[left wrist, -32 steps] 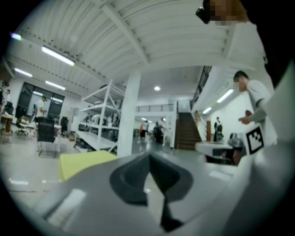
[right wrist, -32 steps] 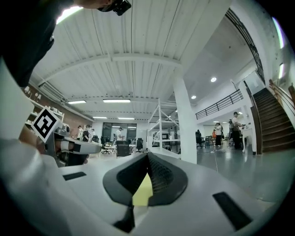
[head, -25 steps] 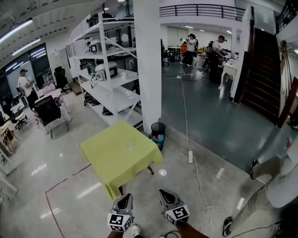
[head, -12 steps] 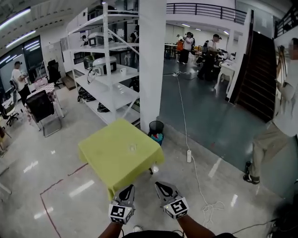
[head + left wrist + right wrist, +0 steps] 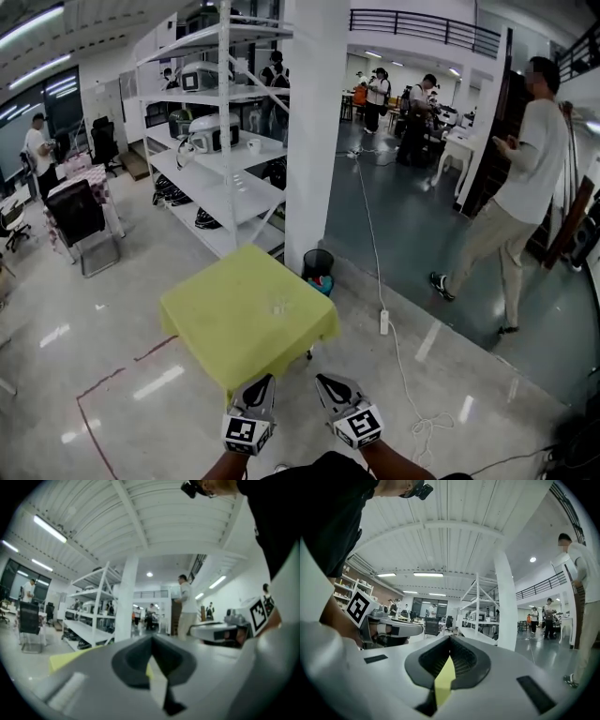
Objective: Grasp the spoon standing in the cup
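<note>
A small clear cup (image 5: pixel 278 306) stands near the middle of the yellow-green table (image 5: pixel 234 328); it is too small and far to make out a spoon in it. Both grippers are held low, short of the table's near corner. My left gripper (image 5: pixel 265 381) and my right gripper (image 5: pixel 321 379) sit side by side, each with its jaws closed to a point and nothing between them. In the left gripper view the left gripper (image 5: pixel 151 638) shows tips meeting, with a strip of the table behind. The right gripper (image 5: pixel 450 639) looks the same in its own view.
A white pillar (image 5: pixel 314 141) and white shelving (image 5: pixel 220 141) stand behind the table, with a black bin (image 5: pixel 318 261) at the pillar's foot. A power strip (image 5: pixel 383 322) and its cable lie on the floor to the right. A person (image 5: pixel 511 187) walks at right.
The table has come slightly nearer and the grippers sit a little higher in view. The person at right has walked further into the picture. Both jaws stay shut.
</note>
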The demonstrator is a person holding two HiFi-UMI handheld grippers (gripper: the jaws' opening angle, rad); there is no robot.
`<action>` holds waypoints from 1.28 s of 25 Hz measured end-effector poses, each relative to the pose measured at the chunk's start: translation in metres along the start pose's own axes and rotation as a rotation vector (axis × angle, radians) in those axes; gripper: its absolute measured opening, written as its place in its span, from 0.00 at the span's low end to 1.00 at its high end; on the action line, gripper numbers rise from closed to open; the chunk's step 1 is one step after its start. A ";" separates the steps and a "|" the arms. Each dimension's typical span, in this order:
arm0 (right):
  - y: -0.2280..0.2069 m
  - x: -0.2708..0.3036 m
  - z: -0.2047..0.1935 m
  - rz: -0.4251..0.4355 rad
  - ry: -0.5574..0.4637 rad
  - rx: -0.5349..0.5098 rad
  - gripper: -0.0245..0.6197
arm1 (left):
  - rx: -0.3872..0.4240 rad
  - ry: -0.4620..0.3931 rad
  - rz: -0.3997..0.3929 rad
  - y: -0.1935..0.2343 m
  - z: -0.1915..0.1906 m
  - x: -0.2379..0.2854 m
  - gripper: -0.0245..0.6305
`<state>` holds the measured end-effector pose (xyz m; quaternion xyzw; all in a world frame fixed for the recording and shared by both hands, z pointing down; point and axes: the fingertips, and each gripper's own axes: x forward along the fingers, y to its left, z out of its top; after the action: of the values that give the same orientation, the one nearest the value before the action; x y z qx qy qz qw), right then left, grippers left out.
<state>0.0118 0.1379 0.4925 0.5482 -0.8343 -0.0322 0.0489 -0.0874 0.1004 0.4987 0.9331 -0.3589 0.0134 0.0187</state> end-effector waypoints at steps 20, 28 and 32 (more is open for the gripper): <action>-0.098 0.102 0.009 -0.022 -0.053 -0.001 0.05 | 0.063 0.034 0.032 0.053 0.009 0.098 0.05; -0.167 0.134 0.010 -0.005 -0.068 0.067 0.05 | 0.056 0.001 0.053 0.057 0.015 0.168 0.05; -0.193 0.146 0.016 0.030 -0.087 0.076 0.05 | 0.080 0.002 0.084 0.063 0.021 0.192 0.05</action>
<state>0.1281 -0.0731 0.4627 0.5351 -0.8444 -0.0235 -0.0080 0.0132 -0.0762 0.4864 0.9173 -0.3968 0.0294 -0.0188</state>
